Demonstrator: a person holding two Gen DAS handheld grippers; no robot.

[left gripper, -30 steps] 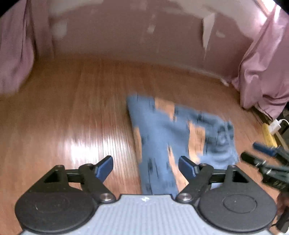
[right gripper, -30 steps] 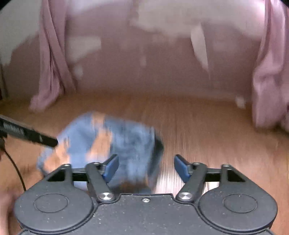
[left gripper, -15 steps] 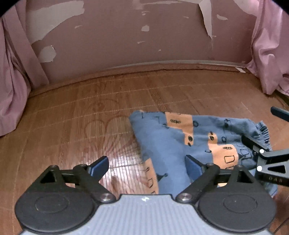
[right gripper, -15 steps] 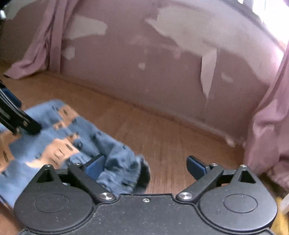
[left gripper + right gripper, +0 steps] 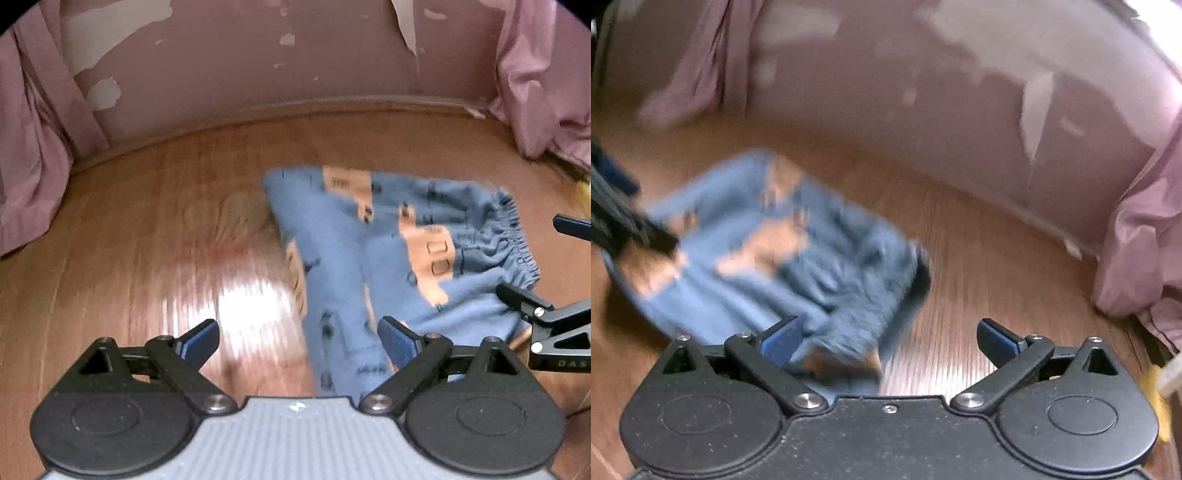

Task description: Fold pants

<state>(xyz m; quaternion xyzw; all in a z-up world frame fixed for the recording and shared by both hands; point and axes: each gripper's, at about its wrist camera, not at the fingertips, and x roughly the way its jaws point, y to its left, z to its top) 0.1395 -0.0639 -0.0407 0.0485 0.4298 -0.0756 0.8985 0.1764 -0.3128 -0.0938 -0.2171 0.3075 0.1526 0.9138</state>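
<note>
Both tongs are spread wide and hold nothing. The left tongs point(image 5: 297, 339) have dropped nearer the trouser leg's end over the last second, and the right tongs point(image 5: 888, 338) have swung back over the elastic waistband. The blue pants point(image 5: 391, 251) lie flat on the wooden floor point(image 5: 147, 240), midway out from the wall, already folded leg on leg; a crosswise fold looks next.

A home room: wooden floor point(image 5: 147, 258), peeling pink wall point(image 5: 258, 55), pink curtains point(image 5: 546, 74).
</note>
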